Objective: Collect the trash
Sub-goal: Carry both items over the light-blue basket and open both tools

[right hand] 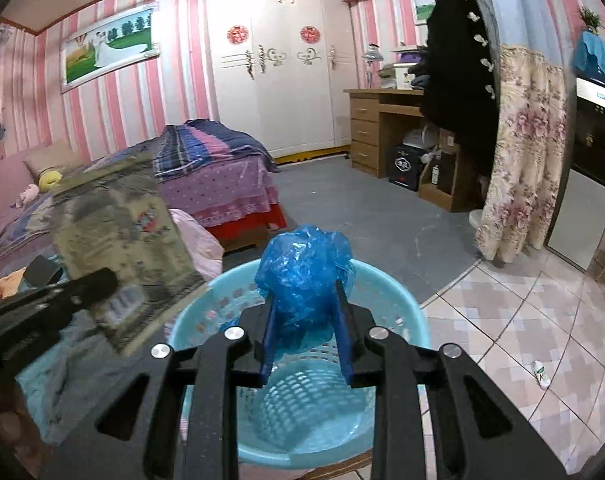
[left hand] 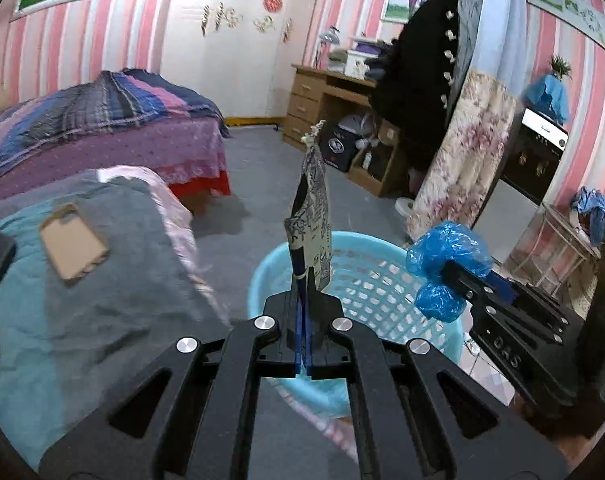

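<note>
The left gripper [left hand: 304,276] has its fingers [left hand: 298,320] pressed together on the lower edge of a flat printed wrapper [left hand: 312,216], which stands upright out of the grip, its twisted top pointing up. Right beneath and just beyond these fingers lies the light blue perforated basket [left hand: 366,280]; the wrapper hangs over the basket's near left rim. To the right of the left fingers, over the basket's right rim, the right gripper [left hand: 448,272] shows from the side with blue plastic bulging above and below it.

In the right wrist view, the right gripper [right hand: 304,300] has its fingers [right hand: 268,332] set a little apart and clamped on a crumpled blue plastic bag [right hand: 302,276], which fills the gap between them and swells out past the tips. The basket [right hand: 406,320] sits directly below and ahead of these fingers, its mesh bottom showing under the bag. To the left of the right fingers, the left gripper [right hand: 98,284] appears blurred, with the wrapper [right hand: 126,240] held broadside above the basket's left edge.

Further out to the left of both grippers is a bed with a grey-blue blanket [left hand: 102,280], a brown cardboard piece [left hand: 72,246] lying on it. A second bed [right hand: 222,176] with a purple spread stands beyond, then a wooden desk [right hand: 378,120] and white wardrobe [right hand: 278,72]. A small white bottle [right hand: 540,372] lies on the tiled floor to the right.
</note>
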Motion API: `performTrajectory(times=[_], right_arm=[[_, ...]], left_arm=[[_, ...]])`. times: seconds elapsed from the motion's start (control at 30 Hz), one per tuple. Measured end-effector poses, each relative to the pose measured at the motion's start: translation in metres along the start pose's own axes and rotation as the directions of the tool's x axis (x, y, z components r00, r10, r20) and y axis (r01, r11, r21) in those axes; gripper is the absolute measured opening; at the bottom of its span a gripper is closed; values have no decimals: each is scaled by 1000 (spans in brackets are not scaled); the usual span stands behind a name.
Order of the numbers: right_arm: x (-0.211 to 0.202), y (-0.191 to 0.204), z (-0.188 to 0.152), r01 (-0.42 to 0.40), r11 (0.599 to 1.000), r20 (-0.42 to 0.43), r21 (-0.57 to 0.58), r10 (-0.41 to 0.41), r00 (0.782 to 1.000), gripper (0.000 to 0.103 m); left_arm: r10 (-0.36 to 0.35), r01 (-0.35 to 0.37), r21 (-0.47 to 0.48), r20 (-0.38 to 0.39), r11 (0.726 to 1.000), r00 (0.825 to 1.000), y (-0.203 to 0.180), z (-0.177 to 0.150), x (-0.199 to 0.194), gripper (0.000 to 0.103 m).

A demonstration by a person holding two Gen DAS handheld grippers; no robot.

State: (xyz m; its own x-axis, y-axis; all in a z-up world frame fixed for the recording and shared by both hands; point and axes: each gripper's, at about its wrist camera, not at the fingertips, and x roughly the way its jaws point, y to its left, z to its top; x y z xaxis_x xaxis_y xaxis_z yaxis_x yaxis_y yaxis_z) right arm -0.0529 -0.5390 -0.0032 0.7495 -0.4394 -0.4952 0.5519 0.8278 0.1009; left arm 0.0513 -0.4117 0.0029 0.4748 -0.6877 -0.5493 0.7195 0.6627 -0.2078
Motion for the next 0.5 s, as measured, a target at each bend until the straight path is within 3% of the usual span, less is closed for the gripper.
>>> performTrajectory(times=[0.13,0.17,0.2,0.23,0.27,0.3,0.43,0.5], right_arm=[[11,-10,3,9,1000,-10,29,-9,1000,27],[13,-13,4,13,999,-8,33,-13,1000,34],[15,-14,4,27,999,-3,31,-26,1000,56],[17,-14,4,39,999,3,31,-39,999,72],[17,-14,3,47,998,10,35,-48,999,84],[18,-16,4,44,998,9,41,-45,999,84],[21,-17,5,38,998,7,44,-38,999,84],[20,-13,6,28,999,7,40,-29,1000,84]], left_arm=[[7,-7,15,-23,1000,1000,-10,2,16,0],[16,-16,17,-20,1000,1000,-9,3,19,0],[29,-29,17,-13,999,999,-10,4,20,3],[38,-38,11,-6,999,999,-9,4,19,10],[40,-40,6,-1,999,999,-10,6,20,30],[42,-42,0,12,999,999,-9,7,19,38],[55,-54,-10,23,998,998,-5,9,13,42],[85,-84,-15,29,996,996,3,9,2,48]])
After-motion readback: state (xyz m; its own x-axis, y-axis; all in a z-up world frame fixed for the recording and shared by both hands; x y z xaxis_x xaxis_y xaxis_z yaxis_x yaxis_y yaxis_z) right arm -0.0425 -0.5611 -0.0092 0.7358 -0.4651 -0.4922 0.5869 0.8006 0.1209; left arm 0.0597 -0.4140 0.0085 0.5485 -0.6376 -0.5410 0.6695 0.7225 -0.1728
